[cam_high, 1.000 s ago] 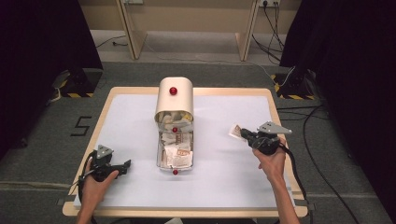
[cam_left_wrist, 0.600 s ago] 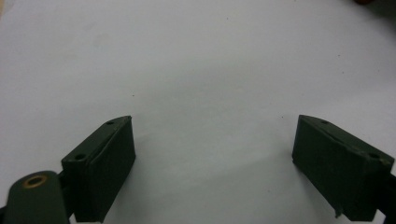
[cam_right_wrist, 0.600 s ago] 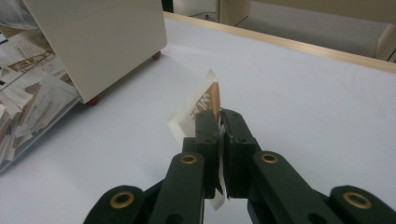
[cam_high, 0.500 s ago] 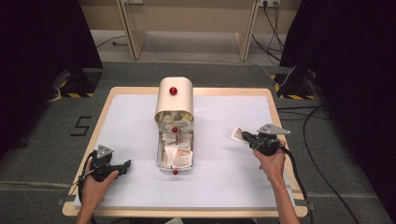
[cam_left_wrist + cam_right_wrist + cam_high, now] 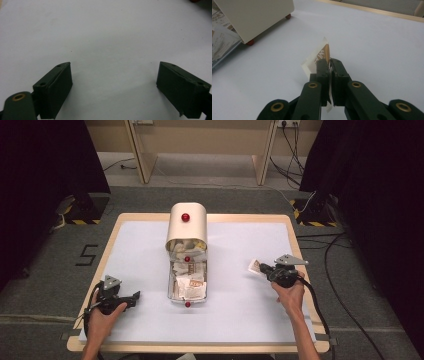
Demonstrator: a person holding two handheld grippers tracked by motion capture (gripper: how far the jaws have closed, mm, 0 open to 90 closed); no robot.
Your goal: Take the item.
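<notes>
A cream box [image 5: 186,227] with a red knob stands at the middle back of the table, its metal drawer [image 5: 187,278] pulled out toward me and holding several paper packets. My right gripper [image 5: 263,268] is shut on a small white and gold packet [image 5: 255,266], low over the table to the right of the drawer. In the right gripper view the packet [image 5: 320,56] sticks up between the closed jaws, with the box [image 5: 255,15] at the upper left. My left gripper [image 5: 133,297] rests near the front left, open, with bare white table between its fingers [image 5: 56,87].
The table [image 5: 240,240] has a white top and a wooden rim. Cables and black stands with striped bases lie on the floor to both sides. A wooden frame stands behind the table.
My right gripper has moved down and toward the front of the table with the packet in it. The left gripper has kept still.
</notes>
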